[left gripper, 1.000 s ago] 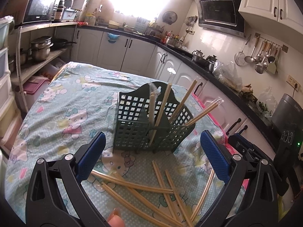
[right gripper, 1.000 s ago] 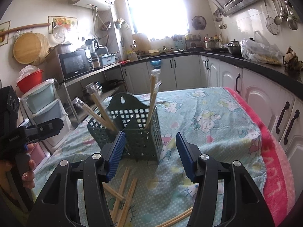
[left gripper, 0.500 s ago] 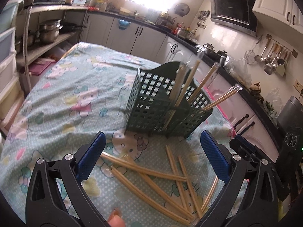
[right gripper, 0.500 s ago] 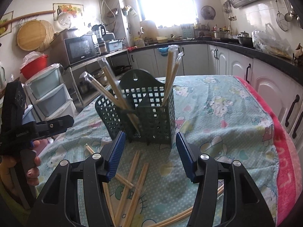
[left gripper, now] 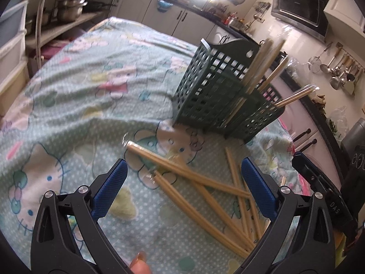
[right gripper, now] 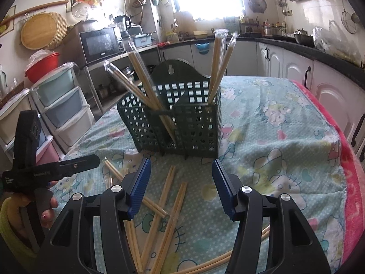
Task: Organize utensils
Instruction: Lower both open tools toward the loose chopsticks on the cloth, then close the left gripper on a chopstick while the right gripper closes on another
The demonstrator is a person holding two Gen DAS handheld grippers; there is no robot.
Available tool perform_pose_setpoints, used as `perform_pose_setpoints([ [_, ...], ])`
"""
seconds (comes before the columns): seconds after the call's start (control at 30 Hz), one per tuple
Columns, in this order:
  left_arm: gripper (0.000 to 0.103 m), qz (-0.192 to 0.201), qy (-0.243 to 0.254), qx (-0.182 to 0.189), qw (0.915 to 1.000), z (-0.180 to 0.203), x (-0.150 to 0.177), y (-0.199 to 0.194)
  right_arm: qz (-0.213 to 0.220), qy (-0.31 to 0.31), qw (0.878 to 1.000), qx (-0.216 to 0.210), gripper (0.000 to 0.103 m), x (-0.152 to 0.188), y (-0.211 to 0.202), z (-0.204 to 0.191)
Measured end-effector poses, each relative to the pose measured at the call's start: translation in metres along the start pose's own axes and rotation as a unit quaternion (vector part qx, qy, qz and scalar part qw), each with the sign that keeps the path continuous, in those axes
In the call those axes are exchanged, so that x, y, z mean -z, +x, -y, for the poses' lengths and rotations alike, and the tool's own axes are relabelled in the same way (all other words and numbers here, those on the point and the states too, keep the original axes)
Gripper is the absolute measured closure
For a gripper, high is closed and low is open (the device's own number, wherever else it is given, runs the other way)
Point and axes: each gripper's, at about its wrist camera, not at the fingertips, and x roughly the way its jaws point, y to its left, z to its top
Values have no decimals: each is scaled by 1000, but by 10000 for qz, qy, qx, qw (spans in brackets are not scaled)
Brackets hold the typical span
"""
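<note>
A dark green perforated utensil holder (left gripper: 219, 96) (right gripper: 178, 118) stands on the cartoon-print cloth, with several wrapped chopstick pairs (right gripper: 219, 66) leaning out of it. Several more wrapped chopsticks (left gripper: 194, 182) (right gripper: 164, 207) lie crossed on the cloth in front of it. My left gripper (left gripper: 182, 182) hangs open low over the loose chopsticks, nothing between its blue pads. My right gripper (right gripper: 180, 182) is also open and empty, pointing at the holder's base from the other side. In the right wrist view the left gripper's body (right gripper: 34, 159) and the hand that holds it show at the left.
The table (right gripper: 285, 137) is covered with a pale green cloth with a pink-red blanket edge (right gripper: 351, 159) on the right. Stacked plastic drawers (right gripper: 61, 105) and a shelf with pots (left gripper: 70, 9) stand beyond the table. Kitchen cabinets run along the counter.
Both grippers have come down toward the cloth. The left one tipped and rolled, so the loose chopsticks now lie between its fingers. The right one moved closer to the holder. Both stayed open.
</note>
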Motion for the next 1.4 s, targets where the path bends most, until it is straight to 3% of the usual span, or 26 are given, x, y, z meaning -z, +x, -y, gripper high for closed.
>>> perform_pose_setpoints([
  [0.27,25,-294,-420,171,9985,-18,2,20,-379,27,9993,-34,52,9,21,-1],
  [0.43,27,-396,-614,264,9970,-25,-1,30,-646,32,9979,-26,59,13,36,1],
  [0.57,27,-403,-707,227,9964,-27,-6,35,-910,29,9958,15,69,15,50,3],
  [0.7,31,-432,-783,125,9959,-28,-13,42,-1157,-4,9933,26,71,15,64,3],
  [0.83,40,-397,-895,-65,9952,-33,-21,49,-1416,-45,9899,65,75,16,78,2],
  [1.0,41,-358,-819,-187,9958,-32,-26,54,-1600,7,9871,67,76,18,91,3],
  [1.2,56,-260,-688,-472,9962,-32,-31,59,-1622,-51,9867,100,76,17,96,0],
  [1.4,81,-169,-702,-670,9951,-40,-33,61,-1555,-99,9876,171,84,20,98,0],
])
